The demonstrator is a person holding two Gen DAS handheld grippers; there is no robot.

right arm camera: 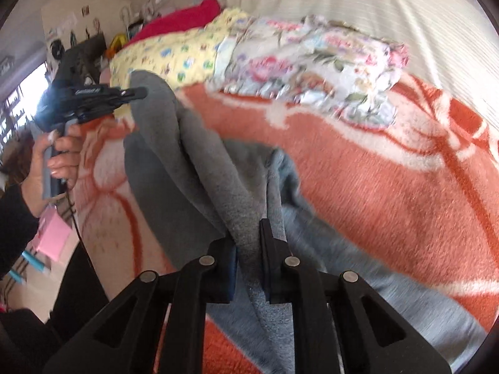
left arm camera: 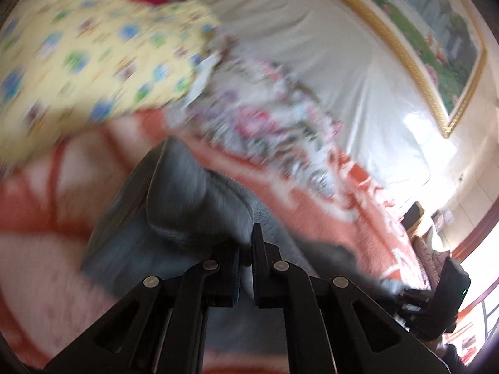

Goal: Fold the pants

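I see the grey pants [right arm camera: 193, 168] lifted in a bunched ridge above the orange-and-cream blanket [right arm camera: 389, 193], their lower part trailing onto it. My right gripper [right arm camera: 249, 249] has its jaws nearly together, pinching a fold of the grey cloth. My left gripper [left arm camera: 246, 249] is likewise almost closed on a gathered hump of the same pants [left arm camera: 174, 205]; from the right wrist view I see it [right arm camera: 137, 93] gripping the far upper edge, with my left hand [right arm camera: 59, 159] on its handle. Beyond the pants lie a yellow patterned cloth [right arm camera: 168, 53], a floral quilt [right arm camera: 312, 62] and something red [right arm camera: 187, 15]. A pale cover [left arm camera: 327, 62] rises behind the bed, with a gold-framed picture [left arm camera: 436, 31] above it. The left wrist view is heavily blurred.
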